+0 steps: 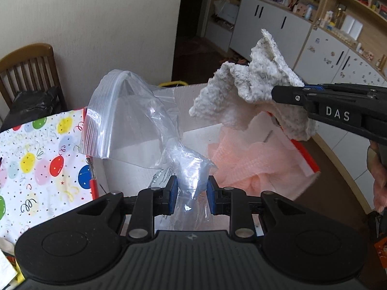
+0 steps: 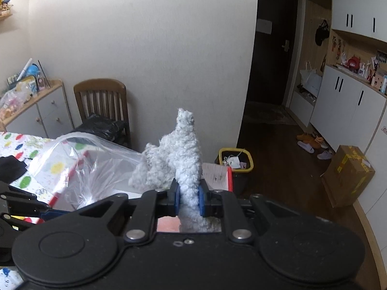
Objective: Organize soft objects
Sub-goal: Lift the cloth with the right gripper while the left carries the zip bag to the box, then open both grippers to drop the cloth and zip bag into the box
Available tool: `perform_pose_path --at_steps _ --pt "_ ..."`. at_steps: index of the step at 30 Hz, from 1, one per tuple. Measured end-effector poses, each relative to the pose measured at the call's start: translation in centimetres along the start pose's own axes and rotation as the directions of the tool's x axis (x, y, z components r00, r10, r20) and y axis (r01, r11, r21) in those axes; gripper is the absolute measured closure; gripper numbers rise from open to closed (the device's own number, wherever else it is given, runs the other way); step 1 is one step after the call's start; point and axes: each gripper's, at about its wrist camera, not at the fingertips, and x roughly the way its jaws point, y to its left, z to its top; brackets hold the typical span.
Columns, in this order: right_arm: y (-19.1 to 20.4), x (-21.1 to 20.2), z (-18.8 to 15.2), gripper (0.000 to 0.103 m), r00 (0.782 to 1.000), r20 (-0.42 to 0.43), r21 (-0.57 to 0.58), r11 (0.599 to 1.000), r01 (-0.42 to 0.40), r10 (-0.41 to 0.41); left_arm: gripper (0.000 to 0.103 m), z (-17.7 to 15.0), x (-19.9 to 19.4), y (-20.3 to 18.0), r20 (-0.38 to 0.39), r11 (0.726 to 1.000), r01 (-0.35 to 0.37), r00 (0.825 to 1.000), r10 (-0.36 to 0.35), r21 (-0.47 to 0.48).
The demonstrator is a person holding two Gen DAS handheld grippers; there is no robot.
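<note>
Here, closest to me, my left gripper (image 1: 191,194) has its two blue pads (image 1: 172,194) nearly together, and they pinch the crumpled bottom of a clear plastic zip bag (image 1: 135,125). The bag stands up from the pads and leans away to the left, with its zip edge at the top. My right gripper (image 2: 189,199) has its blue pads squeezed tight on a fluffy white cloth (image 2: 179,159). The cloth sticks up between the pads like a little tower and also hangs down below them.

From the left wrist view, my right gripper (image 1: 275,91) comes in from the right side, and the fluffy white cloth (image 1: 251,89) bunches out of its tip. The cloth is up in the air, just beside the open bag and to the right of it, not inside it. Part of my right hand (image 1: 379,183) shows at the right edge.

Under the cloth lies a soft peach-pink mesh cloth (image 1: 254,164). It rests in a white box with a red edge (image 1: 307,154). The box sits on a tablecloth with bright balloons on it (image 1: 36,159).

Farther back, a brown wooden chair (image 2: 101,106) stands by the pale wall, with a black bag (image 2: 101,126) on its seat. A yellow bin (image 2: 235,159) sits on the dark floor past the table. Farthest away are white cupboards (image 2: 343,101), a brown cardboard box (image 2: 348,174) and a dark doorway (image 2: 273,41).
</note>
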Motion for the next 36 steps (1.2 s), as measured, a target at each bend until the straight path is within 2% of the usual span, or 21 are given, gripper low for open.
perform_pose_path --at_steps 7,14,19,22,24,26,28,34,36 --pt "0.1 3.7 -0.9 0.089 0.997 -0.071 -0.039 0.999 0.029 -0.032 0.078 0.4 3.1 0.6 -0.072 0.999 0.002 0.997 -0.005 -0.039" --pt "0.6 6.0 -2.4 0.084 0.988 -0.151 -0.068 0.997 0.02 -0.03 0.078 0.4 4.5 1.0 -0.11 0.999 0.003 0.994 -0.008 -0.047" --pt "1.1 6.5 -3.0 0.08 0.984 -0.177 -0.091 0.996 -0.001 -0.015 0.078 0.4 4.9 1.0 -0.126 0.999 0.009 0.992 -0.014 -0.04" --pt "1.2 6.6 -3.2 0.074 0.983 -0.181 -0.095 0.995 -0.011 -0.006 0.078 0.5 5.0 0.9 -0.133 0.999 0.011 0.991 -0.016 -0.039" --pt "1.3 6.7 -3.3 0.068 0.982 -0.189 -0.093 0.995 -0.021 0.003 0.078 0.8 5.0 1.0 -0.127 0.999 0.008 0.992 -0.013 -0.04" --pt "1.3 6.6 -3.2 0.057 0.982 -0.189 -0.091 0.995 -0.028 0.011 0.078 0.9 5.0 1.1 -0.121 0.999 0.012 0.992 -0.017 -0.043" --pt "1.3 6.4 -3.2 0.052 0.983 -0.183 -0.088 0.996 -0.032 0.016 0.078 0.7 5.0 1.1 -0.12 0.999 0.016 0.992 -0.021 -0.045" --pt "1.1 5.8 -3.2 0.044 0.985 -0.172 -0.089 0.996 -0.025 0.009 0.077 0.3 4.2 1.2 -0.111 0.999 0.018 0.994 -0.023 -0.049" --pt "0.9 5.4 -3.3 0.043 0.986 -0.165 -0.084 0.996 -0.02 0.006 0.073 0.3 3.7 1.3 -0.1 0.999 0.014 0.995 -0.019 -0.05"
